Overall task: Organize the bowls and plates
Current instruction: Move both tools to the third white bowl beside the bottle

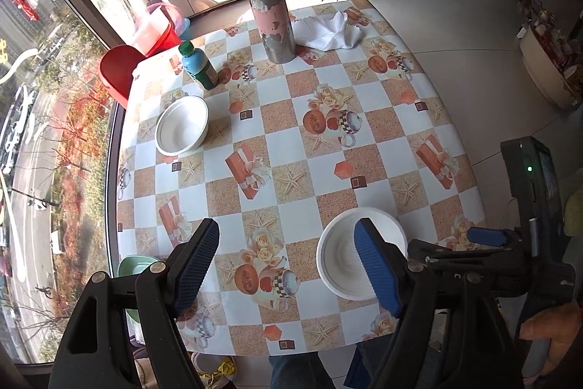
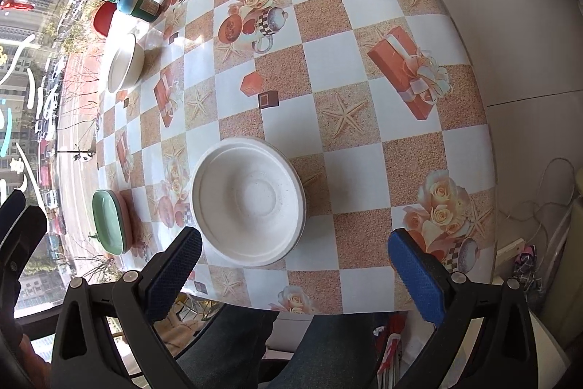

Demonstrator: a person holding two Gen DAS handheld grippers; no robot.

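**Both tongs hang empty over the bowls**

Left tongs [image 1: 288,265] gape wide above the checked desk [image 1: 328,90], nothing between the pads. Right tongs [image 2: 295,274] spread just as wide, also empty. Directly beyond them, near the desk's front edge, sits a white bowl [image 2: 247,203]. A second white bowl [image 1: 182,124] rests well apart near the window side, just beside a green-capped bottle [image 1: 198,68]. Green plate [image 2: 107,221] sits at the desk's window-side edge. Pink flask [image 1: 271,13] stands upright at the back.
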